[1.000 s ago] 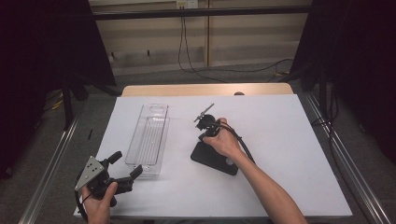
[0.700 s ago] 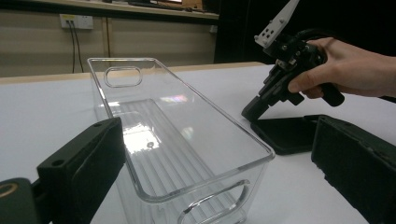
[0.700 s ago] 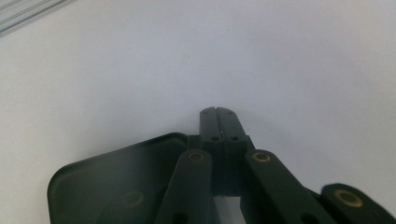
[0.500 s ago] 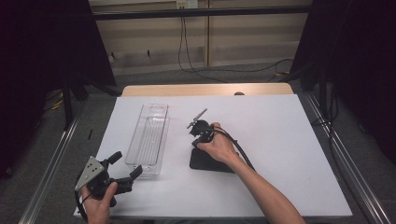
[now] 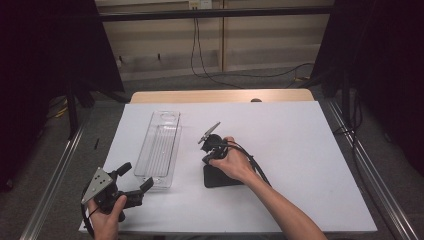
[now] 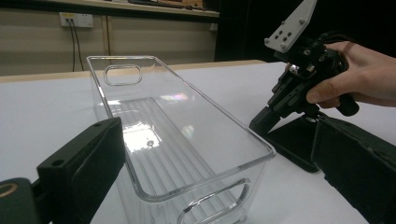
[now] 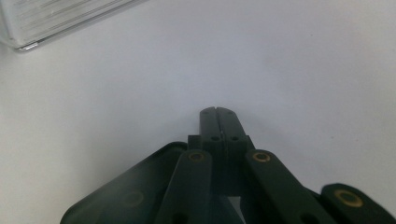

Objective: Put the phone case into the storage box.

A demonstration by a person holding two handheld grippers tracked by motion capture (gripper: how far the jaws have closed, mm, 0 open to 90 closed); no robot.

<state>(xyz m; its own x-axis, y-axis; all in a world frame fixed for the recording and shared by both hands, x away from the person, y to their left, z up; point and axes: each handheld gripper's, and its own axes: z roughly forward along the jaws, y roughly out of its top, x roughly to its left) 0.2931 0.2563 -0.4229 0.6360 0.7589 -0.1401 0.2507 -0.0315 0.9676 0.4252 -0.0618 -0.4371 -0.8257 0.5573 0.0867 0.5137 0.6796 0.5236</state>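
High view has your right claw (image 5: 209, 152) over the near-left corner of a flat black plate (image 5: 220, 177) that lies on the white tabletop (image 5: 300, 150), just right of the clear plastic bin (image 5: 159, 150). In the right gripper view the two jaws stand pressed together with bare tabletop ahead of them and the plate's rounded corner under the linkage, so they are closed on nothing. Your left claw (image 5: 134, 176) waits at the bin's near end, jaws spread wide; the left gripper view looks between them along the bin (image 6: 187, 154) toward the plate (image 6: 299, 142) and your right claw (image 6: 264, 122).

The plate looks thin, rigid and smooth, and it lies flush with the surface, which probably leaves little for a jaw to get under. You would likely do best to open the right claw and take the plate by an edge or that rounded corner, tipping it up first if a jaw cannot slip beneath. It seems light, though a smooth face may slide in a shallow pinch, so bite well in from the edge. The bin appears stiff, glossy and light; it may skid if you nudge it.
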